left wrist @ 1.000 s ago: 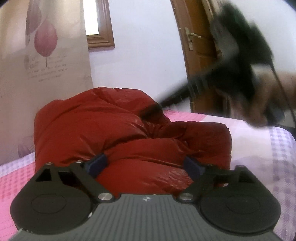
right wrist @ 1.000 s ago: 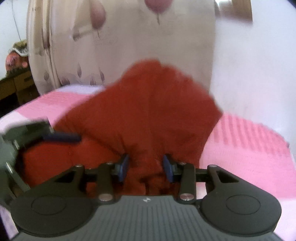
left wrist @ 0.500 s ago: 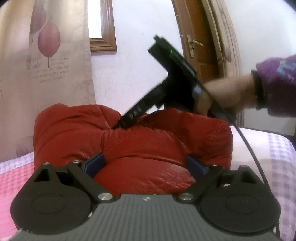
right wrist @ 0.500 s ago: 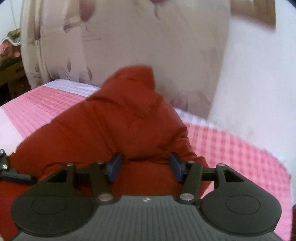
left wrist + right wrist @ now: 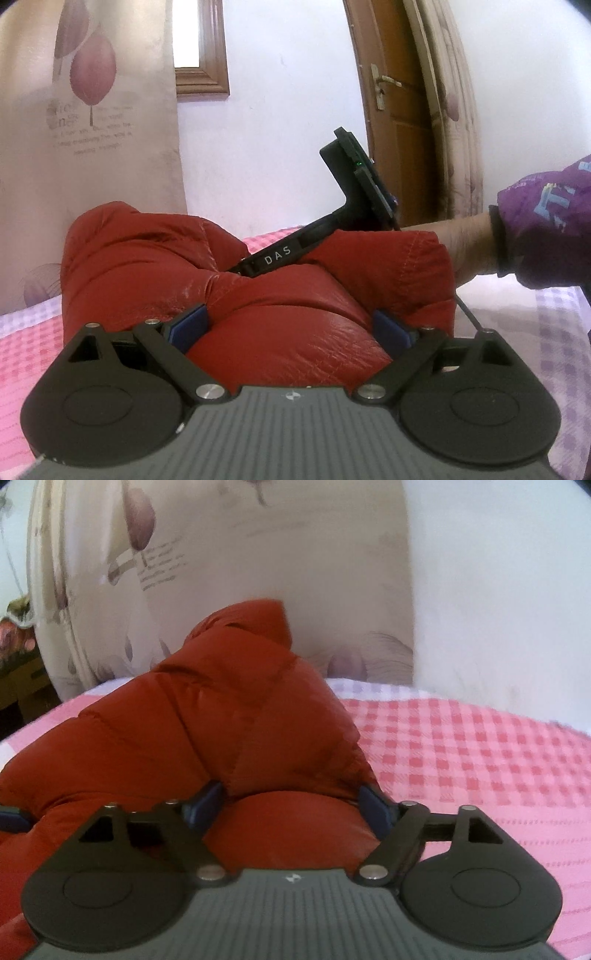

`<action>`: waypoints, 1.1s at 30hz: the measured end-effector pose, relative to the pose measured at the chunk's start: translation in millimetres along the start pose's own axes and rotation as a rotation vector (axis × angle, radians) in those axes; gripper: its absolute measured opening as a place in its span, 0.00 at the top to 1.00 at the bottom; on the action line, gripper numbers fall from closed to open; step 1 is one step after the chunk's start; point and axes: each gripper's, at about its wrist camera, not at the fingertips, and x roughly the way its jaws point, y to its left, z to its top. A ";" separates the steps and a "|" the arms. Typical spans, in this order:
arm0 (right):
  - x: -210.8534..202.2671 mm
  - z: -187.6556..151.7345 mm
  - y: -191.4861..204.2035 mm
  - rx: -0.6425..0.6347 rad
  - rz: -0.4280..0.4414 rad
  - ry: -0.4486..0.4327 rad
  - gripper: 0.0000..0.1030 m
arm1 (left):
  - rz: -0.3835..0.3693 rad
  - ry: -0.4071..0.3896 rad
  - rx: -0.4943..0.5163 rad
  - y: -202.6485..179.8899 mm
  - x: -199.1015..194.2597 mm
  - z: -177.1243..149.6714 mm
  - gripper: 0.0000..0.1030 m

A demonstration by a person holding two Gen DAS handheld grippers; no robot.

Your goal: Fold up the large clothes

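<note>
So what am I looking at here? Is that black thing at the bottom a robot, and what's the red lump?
No robot: a person holds a hand-held gripper in each hand, each with a camera looking out along its two fingers. One picture is from the left hand-held gripper, the other from the right hand-held gripper. The red lump is a puffy jacket bundled up on a checked bedsheet. Both have their jaws spread wide with jacket bulging between them. The left view also shows the person's right hand.
</note>
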 end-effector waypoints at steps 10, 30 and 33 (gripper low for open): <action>-83.1 14.4 33.0 -0.059 -0.031 -0.099 0.18 | 0.023 0.028 0.032 -4.8 2.7 1.5 0.04; -86.1 -59.5 45.7 -0.027 -0.146 0.075 0.01 | 0.044 0.079 0.134 -16.8 11.2 -5.3 0.03; -86.3 -59.1 47.7 -0.033 -0.154 0.072 0.01 | 0.042 0.084 0.138 -16.8 11.6 -6.0 0.02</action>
